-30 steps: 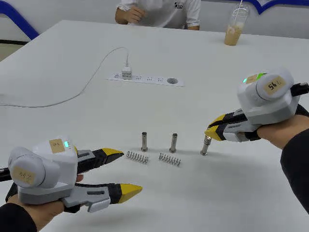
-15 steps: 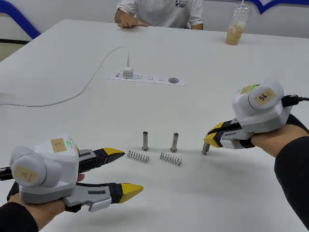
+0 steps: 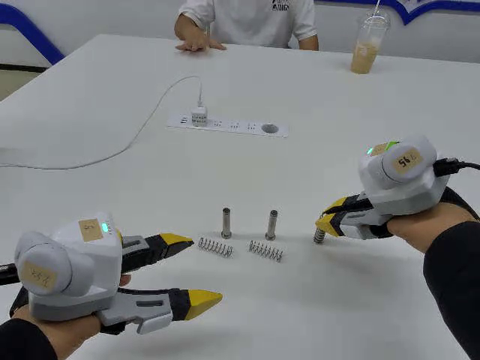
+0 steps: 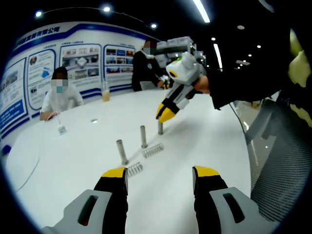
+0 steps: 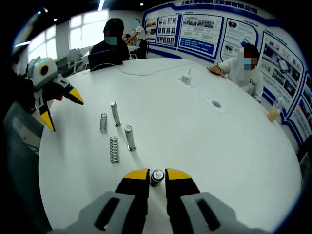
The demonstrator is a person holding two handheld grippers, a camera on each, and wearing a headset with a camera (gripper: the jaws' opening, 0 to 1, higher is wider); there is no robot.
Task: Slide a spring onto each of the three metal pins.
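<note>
Two bare metal pins [image 3: 226, 223] [image 3: 271, 224] stand upright mid-table, each with a loose spring [image 3: 215, 247] [image 3: 265, 250] lying in front of it. A third pin [image 5: 157, 176] stands to their right with a spring [image 3: 319, 235] coiled around its lower part. My right gripper [image 3: 328, 222] is shut on that spring at the pin's upper part, and the pin's top shows between its yellow tips [image 5: 157, 175]. My left gripper [image 3: 199, 271] hovers open at the near left, holding nothing; its jaws [image 4: 161, 173] point toward the pins [image 4: 122, 151] [image 4: 143, 136].
A white power strip [image 3: 225, 124] with a plugged charger and trailing cable lies further back. An iced drink cup [image 3: 366, 45] stands at the far right. A person [image 3: 247, 19] sits at the far edge, one hand on the table.
My right gripper has come down along the third pin, and the spring now sits lower on it. The left gripper has stayed where it was.
</note>
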